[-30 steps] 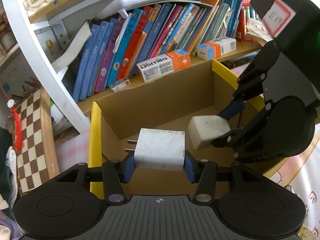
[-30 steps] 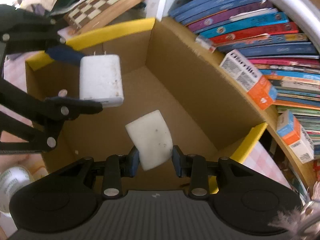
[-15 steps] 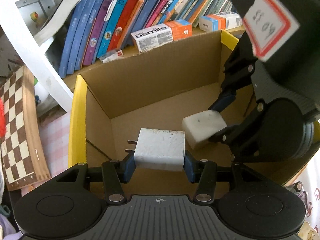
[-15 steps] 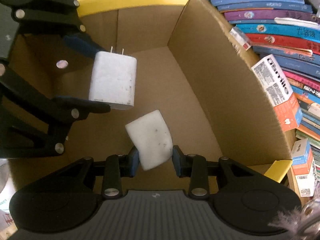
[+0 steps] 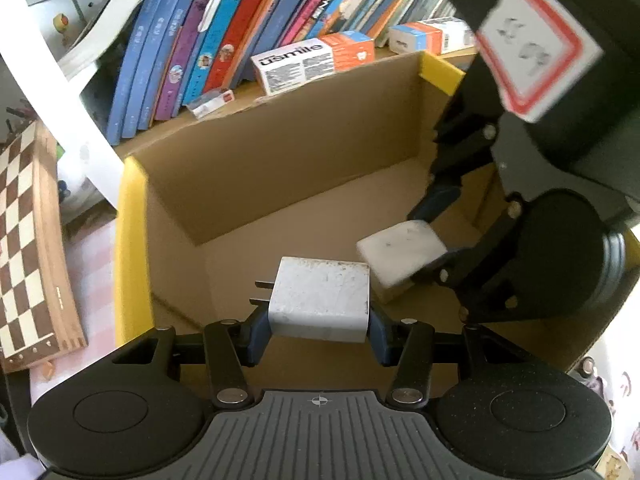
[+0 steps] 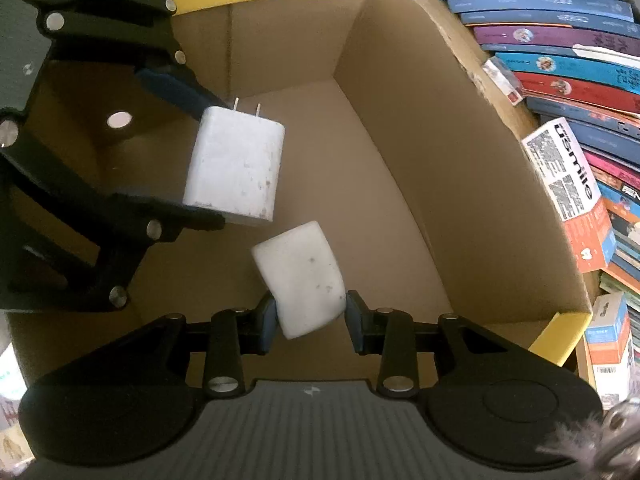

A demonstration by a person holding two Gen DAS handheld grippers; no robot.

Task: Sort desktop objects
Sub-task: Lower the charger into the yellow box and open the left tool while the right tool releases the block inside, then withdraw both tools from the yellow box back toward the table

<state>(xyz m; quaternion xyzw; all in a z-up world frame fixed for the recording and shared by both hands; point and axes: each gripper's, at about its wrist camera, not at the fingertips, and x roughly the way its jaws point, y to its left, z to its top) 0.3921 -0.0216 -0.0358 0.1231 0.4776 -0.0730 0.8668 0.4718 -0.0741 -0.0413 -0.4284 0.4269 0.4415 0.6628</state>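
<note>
Jaws of left gripper [image 5: 319,316] clamp charger [image 5: 319,299], prongs leftward; right gripper [image 6: 310,318] pinches eraser [image 6: 300,278] over box [image 5: 280,168].

I'm seeing daylight washing out the far-left corners of both views. The cardboard box [image 5: 280,184] interior is sitting dim, its left wall falling into deep shadow. Fisheye distortion is bending the books [image 6: 560,60] at the edges, and the label [image 5: 532,52] is blurring at right.

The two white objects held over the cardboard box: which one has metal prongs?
The charger plug in the left gripper has two prongs on its end. The eraser-like white block in the right gripper has none, only rounded corners.
</note>
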